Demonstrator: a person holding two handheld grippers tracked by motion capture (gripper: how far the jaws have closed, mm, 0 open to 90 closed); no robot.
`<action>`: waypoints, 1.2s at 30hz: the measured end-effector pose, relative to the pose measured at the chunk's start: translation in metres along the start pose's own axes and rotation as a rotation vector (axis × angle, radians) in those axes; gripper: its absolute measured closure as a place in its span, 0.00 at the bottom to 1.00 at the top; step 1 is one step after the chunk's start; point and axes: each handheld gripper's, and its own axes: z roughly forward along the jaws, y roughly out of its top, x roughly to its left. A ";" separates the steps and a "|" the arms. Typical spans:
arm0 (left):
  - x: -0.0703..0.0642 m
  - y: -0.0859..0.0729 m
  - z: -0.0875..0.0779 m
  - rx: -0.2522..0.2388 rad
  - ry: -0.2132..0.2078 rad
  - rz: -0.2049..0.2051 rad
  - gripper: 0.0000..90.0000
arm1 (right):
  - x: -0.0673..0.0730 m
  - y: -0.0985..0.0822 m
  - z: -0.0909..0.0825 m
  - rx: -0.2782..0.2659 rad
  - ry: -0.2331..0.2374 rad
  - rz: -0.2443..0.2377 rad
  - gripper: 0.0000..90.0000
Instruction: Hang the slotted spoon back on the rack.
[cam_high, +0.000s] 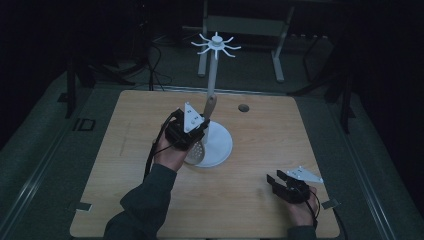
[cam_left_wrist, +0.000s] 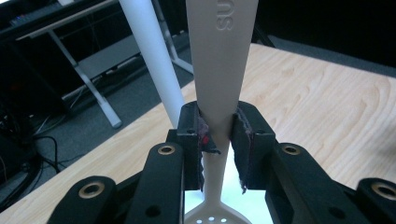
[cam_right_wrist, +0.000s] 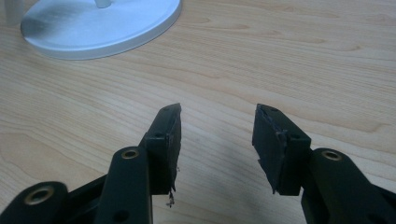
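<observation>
Beige slotted spoon is clamped upright in the raised left gripper; right gripper hovers low, fingers spread.

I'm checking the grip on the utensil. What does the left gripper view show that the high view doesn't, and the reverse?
Left gripper view: the left tool's pads pinching the skimmer at its narrow neck, and raised lettering on its handle.

High view: the stand's hook crown, its round base, and the right tool open over the table.

Both: skimmer, stand pole, wooden table.
</observation>
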 end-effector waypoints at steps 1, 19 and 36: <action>0.000 0.001 0.000 -0.002 0.001 -0.006 0.82 | 0.000 0.000 0.000 0.000 -0.001 0.001 0.58; 0.000 0.013 -0.004 -0.064 0.051 -0.063 0.82 | 0.000 -0.001 0.002 0.009 -0.007 -0.005 0.57; 0.000 0.027 -0.007 -0.110 0.098 -0.097 0.82 | -0.001 -0.002 0.004 0.013 -0.011 -0.005 0.57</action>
